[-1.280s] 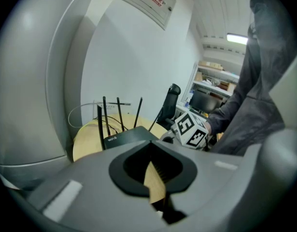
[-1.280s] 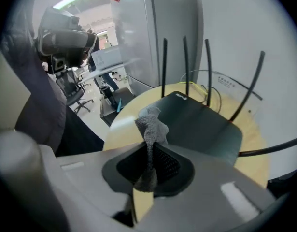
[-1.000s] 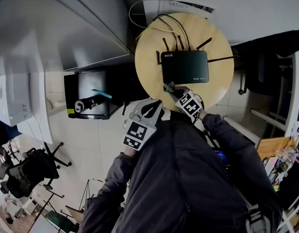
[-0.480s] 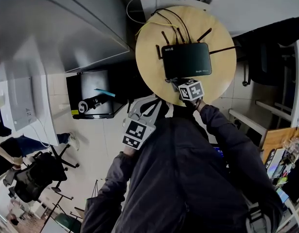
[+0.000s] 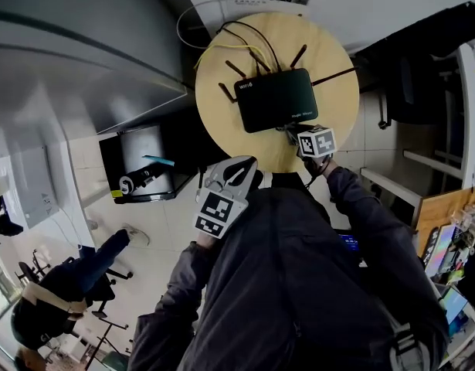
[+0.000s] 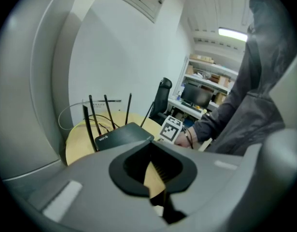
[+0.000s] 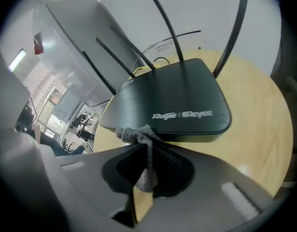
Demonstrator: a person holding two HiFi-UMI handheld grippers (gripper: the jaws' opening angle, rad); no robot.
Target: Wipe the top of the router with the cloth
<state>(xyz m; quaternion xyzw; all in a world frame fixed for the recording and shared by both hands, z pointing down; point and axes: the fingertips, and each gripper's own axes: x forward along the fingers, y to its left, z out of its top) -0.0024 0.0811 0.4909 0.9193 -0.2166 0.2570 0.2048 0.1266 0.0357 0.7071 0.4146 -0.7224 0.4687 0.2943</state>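
Item 1. Round wooden table (image 5: 334,107), pale top, set against a white wall. It bears 1 router, with black and yellow cables (image 5: 249,37) trailing off the router's far side.

Item 2. Router (image 5: 276,99), black, flat and rectangular. It lies near the middle of the table with its thin antennas raised along the far edge and sides. White lettering shows on its top; in the right gripper view the near face of the router (image 7: 177,95) fills the centre of the frame.

Item 3. Left gripper (image 5: 239,168), held low in front of the person's dark jacket, off the near rim of the table and well apart from the router. In its own view the 2 jaws of the left gripper (image 6: 150,151) stand together with nothing between them; the router (image 6: 121,134) and table (image 6: 78,144) lie beyond.

Item 4. Right gripper (image 5: 293,132), reaching over the near part of the table, tips at the router's near edge toward its right corner. In its own view the right gripper (image 7: 146,153) is clamped on the cloth, its jaws pressed against the fabric from both sides.

Item 5. Cloth (image 7: 141,139), grey, small and bunched. Its upper knot pokes out past the jaw tips and touches the router's near edge below the lettering; a loose tail hangs down between the jaws. In the head view the cloth is too small to make out.
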